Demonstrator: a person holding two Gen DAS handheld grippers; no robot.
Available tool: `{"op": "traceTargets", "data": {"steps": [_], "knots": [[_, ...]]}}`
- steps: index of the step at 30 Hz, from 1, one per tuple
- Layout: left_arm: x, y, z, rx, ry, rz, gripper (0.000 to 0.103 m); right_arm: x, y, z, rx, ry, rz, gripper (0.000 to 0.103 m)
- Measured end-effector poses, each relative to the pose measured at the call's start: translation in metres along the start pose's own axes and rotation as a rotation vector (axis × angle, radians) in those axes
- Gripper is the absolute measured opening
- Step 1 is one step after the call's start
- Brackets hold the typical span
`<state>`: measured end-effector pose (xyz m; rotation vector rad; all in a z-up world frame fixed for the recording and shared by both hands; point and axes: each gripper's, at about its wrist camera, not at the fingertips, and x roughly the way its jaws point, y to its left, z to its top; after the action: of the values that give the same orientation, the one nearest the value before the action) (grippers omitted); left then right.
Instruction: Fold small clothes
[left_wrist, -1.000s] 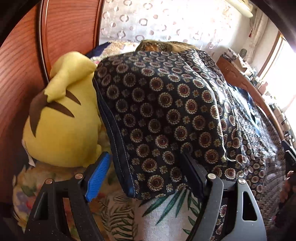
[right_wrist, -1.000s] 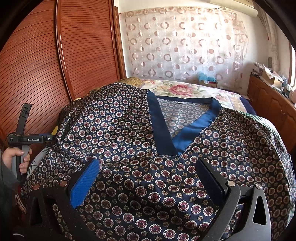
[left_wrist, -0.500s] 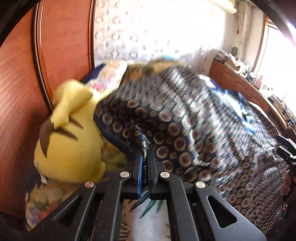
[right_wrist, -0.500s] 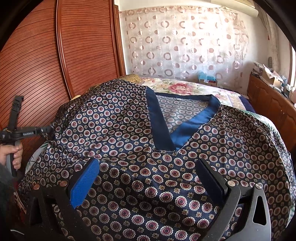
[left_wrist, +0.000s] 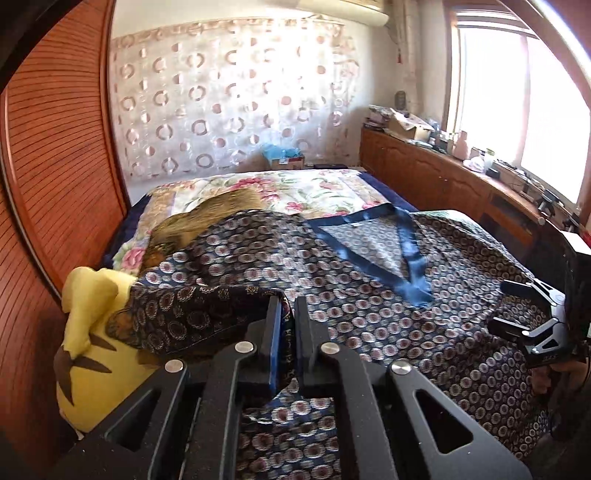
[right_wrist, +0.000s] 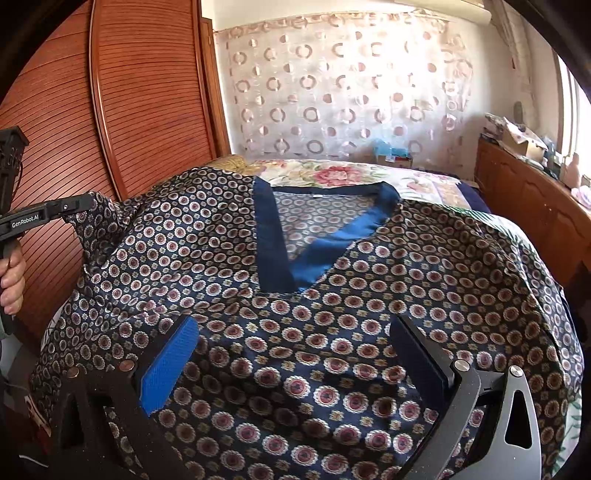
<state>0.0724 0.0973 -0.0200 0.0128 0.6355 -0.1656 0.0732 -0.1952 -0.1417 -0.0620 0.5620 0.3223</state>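
Note:
A navy patterned V-neck shirt (left_wrist: 369, 295) with a blue collar band lies spread front-up on the bed; it fills the right wrist view (right_wrist: 332, 314). My left gripper (left_wrist: 286, 314) is shut on the shirt's left sleeve edge and holds it lifted off the bed. The same gripper shows at the far left of the right wrist view (right_wrist: 79, 205), pinching the sleeve. My right gripper (right_wrist: 295, 347) is open, hovering just above the shirt's lower front; it also shows at the right edge of the left wrist view (left_wrist: 517, 314).
A yellow plush toy (left_wrist: 88, 332) lies at the bed's left edge against the wooden wardrobe doors (left_wrist: 48, 184). The floral bedspread (left_wrist: 295, 188) extends beyond the shirt. A wooden cabinet (left_wrist: 443, 181) with clutter runs along the right under the window.
My left gripper closed on the sleeve edge and lifted it up and to the right over the shirt. The right gripper stayed open and almost still.

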Motion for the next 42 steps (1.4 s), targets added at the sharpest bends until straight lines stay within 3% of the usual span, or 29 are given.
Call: {"op": "traceTargets", "data": {"steps": [1,3,6,7,9,18,23,28,32,35,42], "knots": [[-0.002,0.000,-0.001,-0.005,-0.004,-0.006,0.019,-0.001,0.000,0.000,-0.002,0.000,0.000,0.103],[-0.011,0.002,-0.002,-0.022,-0.020,-0.005,0.041,-0.001,0.002,-0.001,-0.012,0.001,0.001,0.103],[-0.022,0.006,0.000,-0.036,-0.041,-0.002,0.044,-0.002,0.007,0.001,-0.030,0.002,0.003,0.103],[-0.025,0.007,-0.001,-0.042,-0.046,0.008,0.049,-0.002,0.008,0.003,-0.033,0.002,0.007,0.103],[-0.032,0.011,-0.003,-0.057,-0.068,0.036,0.076,-0.001,0.011,0.006,-0.039,0.002,0.015,0.102],[-0.069,0.051,-0.030,-0.154,-0.118,0.153,0.077,0.017,0.055,0.037,-0.143,-0.037,0.129,0.096],[-0.083,0.072,-0.044,-0.205,-0.120,0.205,0.077,0.040,0.095,0.062,-0.231,-0.050,0.253,0.071],[-0.094,0.087,-0.056,-0.236,-0.125,0.243,0.077,0.071,0.151,0.081,-0.324,-0.014,0.389,0.070],[-0.100,0.097,-0.064,-0.256,-0.129,0.263,0.077,0.098,0.194,0.085,-0.416,0.034,0.450,0.070],[-0.102,0.102,-0.068,-0.269,-0.130,0.267,0.077,0.123,0.226,0.081,-0.513,0.084,0.433,0.070],[-0.100,0.103,-0.074,-0.268,-0.113,0.270,0.077,0.174,0.272,0.064,-0.714,0.178,0.271,0.070]]}}
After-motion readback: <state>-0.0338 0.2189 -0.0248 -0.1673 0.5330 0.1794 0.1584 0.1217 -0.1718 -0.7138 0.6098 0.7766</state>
